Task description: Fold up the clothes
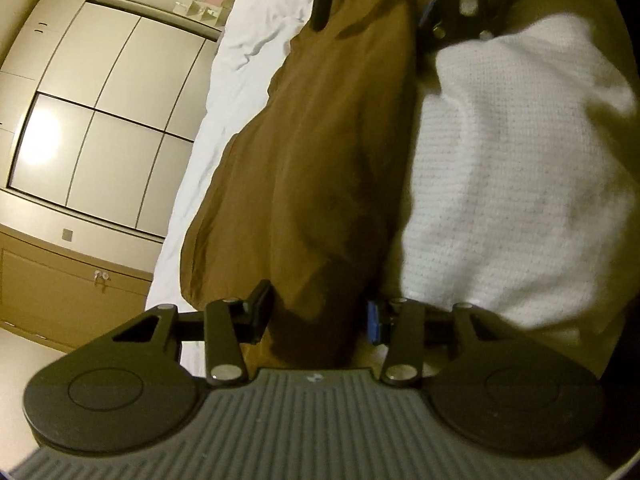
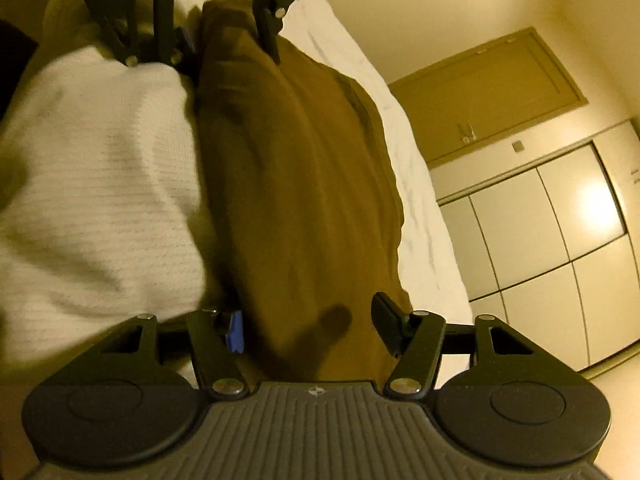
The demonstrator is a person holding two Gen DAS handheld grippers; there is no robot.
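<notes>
A brown garment hangs stretched between two claws above a white-sheeted bed. The left claw has one end of the cloth between its spread fingers, black pad on one side, blue pad on the other; whether they actually pinch it cannot be told. The right claw holds the opposite end the same way, jaws wide around bunched fabric. Just beside the garment, a person's white knit sleeve fills the frame; pale wardrobe doors stand beyond the bed
</notes>
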